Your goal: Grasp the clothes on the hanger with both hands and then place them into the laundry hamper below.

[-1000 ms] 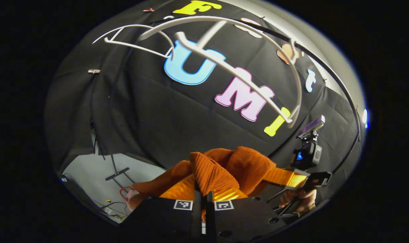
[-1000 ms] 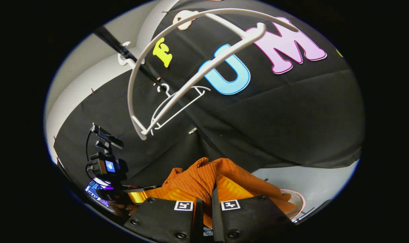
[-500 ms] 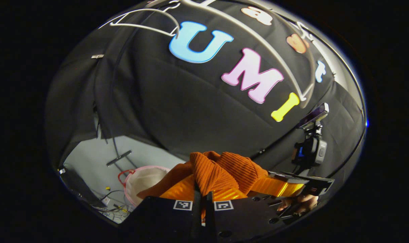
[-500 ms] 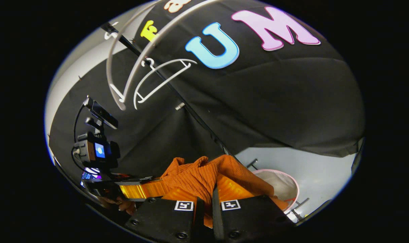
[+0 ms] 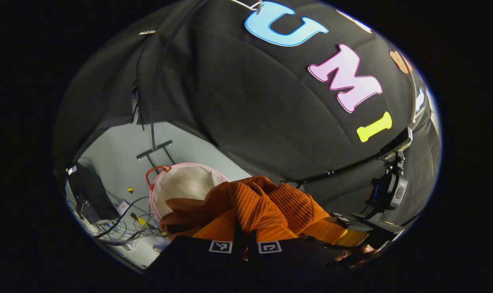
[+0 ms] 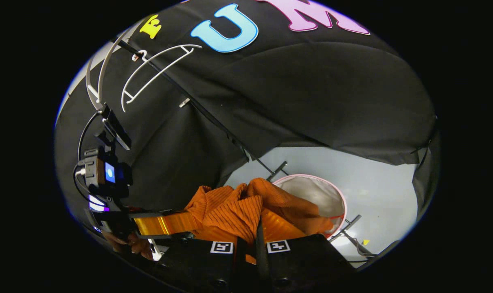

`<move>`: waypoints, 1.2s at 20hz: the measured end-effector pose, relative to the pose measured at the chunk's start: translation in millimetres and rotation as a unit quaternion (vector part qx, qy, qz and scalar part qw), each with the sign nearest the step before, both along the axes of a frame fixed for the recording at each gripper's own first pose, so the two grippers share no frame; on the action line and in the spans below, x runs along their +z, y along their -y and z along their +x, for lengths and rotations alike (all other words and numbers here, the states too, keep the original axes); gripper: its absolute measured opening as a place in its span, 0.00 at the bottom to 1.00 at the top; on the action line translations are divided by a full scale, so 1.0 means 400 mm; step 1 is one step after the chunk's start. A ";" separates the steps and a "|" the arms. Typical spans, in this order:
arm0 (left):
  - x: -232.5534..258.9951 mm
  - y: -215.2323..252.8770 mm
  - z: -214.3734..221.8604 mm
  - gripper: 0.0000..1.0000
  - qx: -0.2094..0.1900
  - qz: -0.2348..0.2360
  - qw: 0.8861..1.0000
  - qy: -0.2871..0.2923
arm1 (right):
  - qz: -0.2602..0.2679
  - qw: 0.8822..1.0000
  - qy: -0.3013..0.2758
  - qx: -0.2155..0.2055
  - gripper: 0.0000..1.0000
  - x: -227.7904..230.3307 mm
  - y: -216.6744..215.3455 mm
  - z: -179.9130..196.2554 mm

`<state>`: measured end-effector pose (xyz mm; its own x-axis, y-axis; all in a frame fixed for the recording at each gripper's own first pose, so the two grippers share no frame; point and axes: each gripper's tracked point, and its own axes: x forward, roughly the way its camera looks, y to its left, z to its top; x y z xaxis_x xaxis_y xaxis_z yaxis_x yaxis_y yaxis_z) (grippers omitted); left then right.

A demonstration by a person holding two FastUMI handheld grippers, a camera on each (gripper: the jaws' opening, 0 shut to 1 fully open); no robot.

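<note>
Orange ribbed knit clothing is pinched between both closed tools — left tool, right tool — bunched between them, so it can be lowered into the pink-rimmed fabric hamper below.

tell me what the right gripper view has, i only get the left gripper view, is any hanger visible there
Observer: Yes, a bare white hanger hangs on the black rail, upper left.
Operator: is the hamper's far rim visible
Observer: Yes, the hamper shows its pink far rim, with the orange sweater overlapping its near side.
Operator: right one gripping
Observer: Yes, the right gripper has both fingers pressed on the sweater's ribbed fold.
</note>
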<state>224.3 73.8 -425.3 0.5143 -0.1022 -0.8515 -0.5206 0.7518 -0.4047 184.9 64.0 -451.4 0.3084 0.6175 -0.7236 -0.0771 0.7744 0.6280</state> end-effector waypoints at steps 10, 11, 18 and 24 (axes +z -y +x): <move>-0.100 -0.072 -0.121 0.96 -0.005 0.062 0.995 -0.084 | -0.066 0.998 0.000 0.003 0.99 -0.059 0.096 0.020; -0.086 -0.073 -0.125 0.96 -0.004 0.063 0.995 -0.080 | -0.066 0.998 0.001 0.001 0.99 -0.066 0.095 0.020; -0.023 -0.089 -0.121 0.96 -0.003 0.067 0.997 -0.039 | -0.071 0.997 0.007 -0.001 0.99 -0.058 0.093 0.002; 0.064 -0.103 -0.157 0.96 -0.037 0.096 0.994 0.023 | -0.085 0.995 0.035 -0.025 0.99 0.004 0.085 -0.052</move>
<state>161.4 115.1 -399.5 0.5504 0.0204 -0.8347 -0.4452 0.8529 -0.2727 164.1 30.1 -449.9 0.3880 0.4711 -0.7922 -0.0748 0.8728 0.4824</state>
